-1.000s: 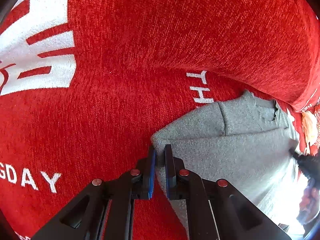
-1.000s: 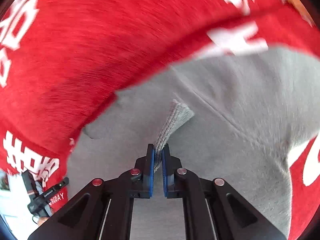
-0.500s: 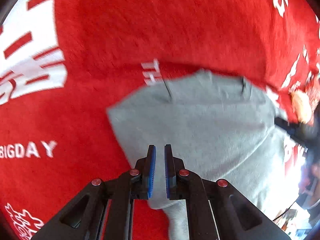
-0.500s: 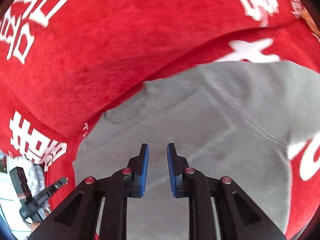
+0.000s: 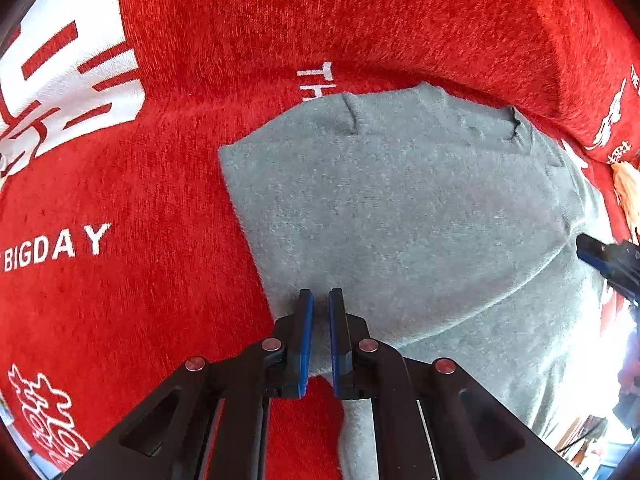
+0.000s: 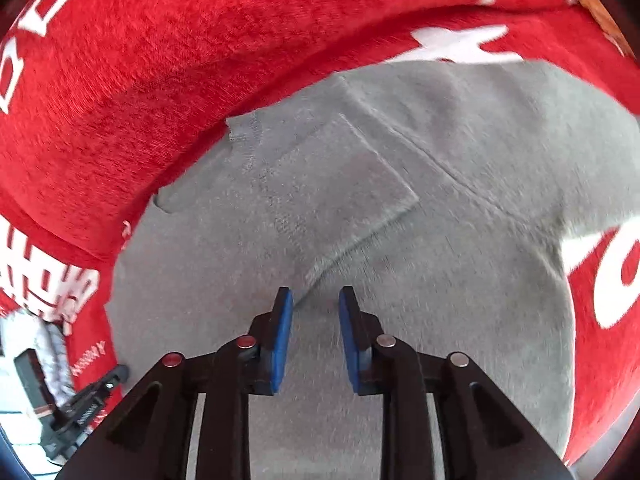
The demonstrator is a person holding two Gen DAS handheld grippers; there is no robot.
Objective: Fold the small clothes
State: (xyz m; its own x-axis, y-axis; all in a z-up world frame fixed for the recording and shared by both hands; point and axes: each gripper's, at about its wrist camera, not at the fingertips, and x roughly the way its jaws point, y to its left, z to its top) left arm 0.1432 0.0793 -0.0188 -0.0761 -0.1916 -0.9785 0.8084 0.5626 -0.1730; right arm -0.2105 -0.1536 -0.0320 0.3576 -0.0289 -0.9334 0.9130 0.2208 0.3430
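Red cloth (image 5: 160,300) spread wide, grey garment (image 5: 400,220) lying flat upon it, left gripper (image 5: 319,300) pressed together and empty above its near edge, right gripper (image 6: 315,300) just parted, empty over a folded flap.

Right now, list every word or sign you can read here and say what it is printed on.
"BIGDAY": white letters on the red cloth.
"TH": start of a word on that cloth; the grey garment hides the rest.
Large white characters on the cloth: cut off or blurred, unreadable.
Grey garment: no print visible.
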